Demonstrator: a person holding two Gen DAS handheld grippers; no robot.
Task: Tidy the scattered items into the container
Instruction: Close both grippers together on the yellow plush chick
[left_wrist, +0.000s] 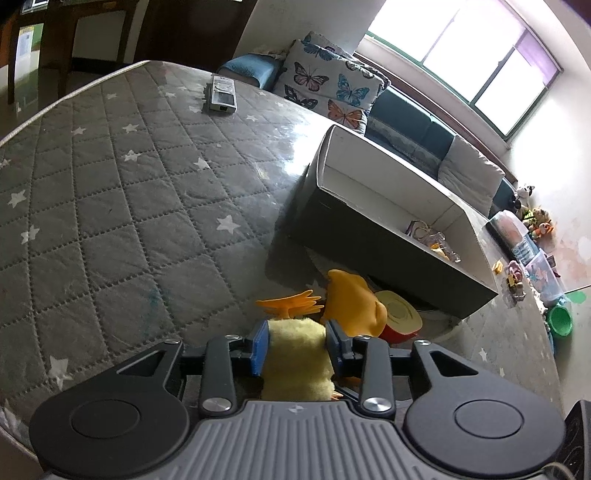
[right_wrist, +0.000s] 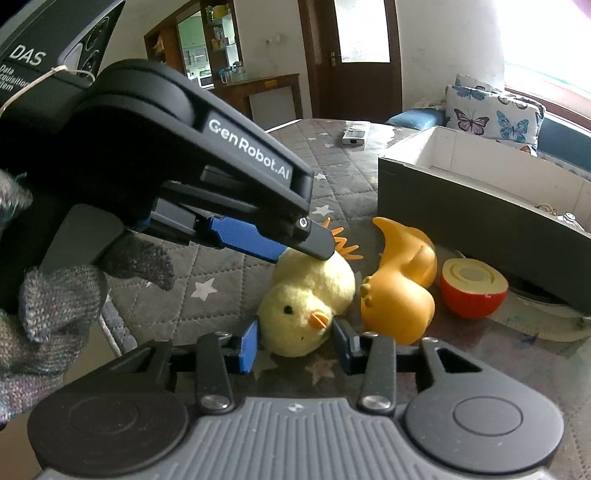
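A yellow plush chick (right_wrist: 306, 295) lies on its side on the grey star-quilted table (left_wrist: 129, 192). My left gripper (left_wrist: 297, 339) is shut on its body near the orange feet (left_wrist: 291, 304), and the plush fills the gap between the blue pads. In the right wrist view the left gripper (right_wrist: 295, 251) reaches in from the upper left. My right gripper (right_wrist: 295, 339) has its pads against both sides of the chick's head. An orange rubber duck (right_wrist: 399, 291) and a red half apple toy (right_wrist: 474, 291) lie beside the chick. Behind them stands the grey box (left_wrist: 369, 221) with its white inside.
Small items (left_wrist: 428, 236) sit in the box's near corner. A remote (left_wrist: 221, 92) lies at the table's far side, before a butterfly pillow (left_wrist: 328, 85) on a sofa. Toys, a plastic tub and a green bowl (left_wrist: 561, 321) crowd the right end. A gloved hand (right_wrist: 55, 295) holds the left gripper.
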